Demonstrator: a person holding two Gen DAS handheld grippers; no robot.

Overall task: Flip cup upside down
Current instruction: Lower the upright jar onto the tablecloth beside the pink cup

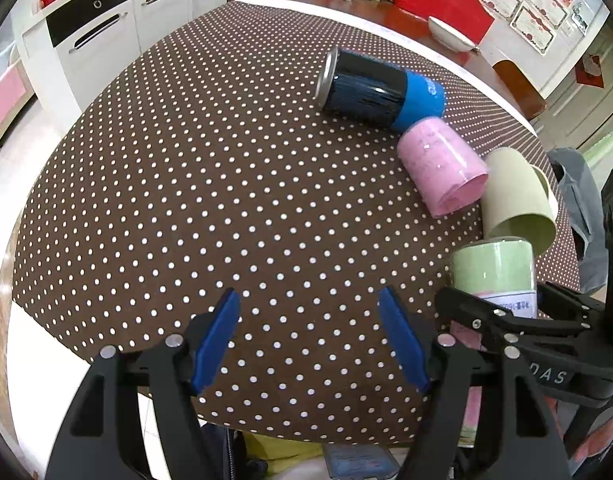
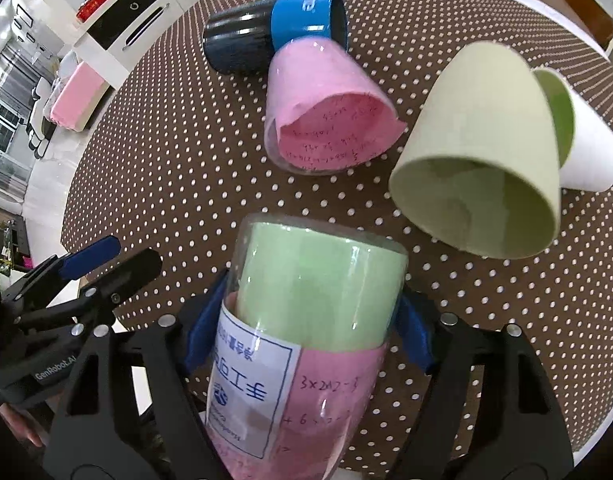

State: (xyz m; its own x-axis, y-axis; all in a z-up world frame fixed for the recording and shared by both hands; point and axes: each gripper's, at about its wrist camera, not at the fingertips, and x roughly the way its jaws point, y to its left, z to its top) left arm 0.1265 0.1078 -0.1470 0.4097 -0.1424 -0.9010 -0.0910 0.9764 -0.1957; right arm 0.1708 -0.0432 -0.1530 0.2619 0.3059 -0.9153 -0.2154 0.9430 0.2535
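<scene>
My right gripper (image 2: 310, 328) is shut on a clear cup lined with green and pink paper (image 2: 314, 304). It holds the cup above the table's near edge, closed base pointing away from the camera. The same cup (image 1: 492, 272) and the right gripper (image 1: 494, 304) show at the lower right of the left wrist view. My left gripper (image 1: 310, 340) is open and empty over the dotted cloth. A pink cup (image 2: 326, 120), a pale green cup (image 2: 478, 160), a white cup (image 2: 586, 148) and a black and blue cup (image 2: 274, 32) lie on their sides.
The round table carries a brown cloth with white dots (image 1: 186, 184). Beyond it stand a wooden table with a white bowl (image 1: 450, 34) and a red bag (image 1: 442, 0), chairs, and white cabinets (image 1: 106, 36). My left gripper also shows in the right wrist view (image 2: 110, 256).
</scene>
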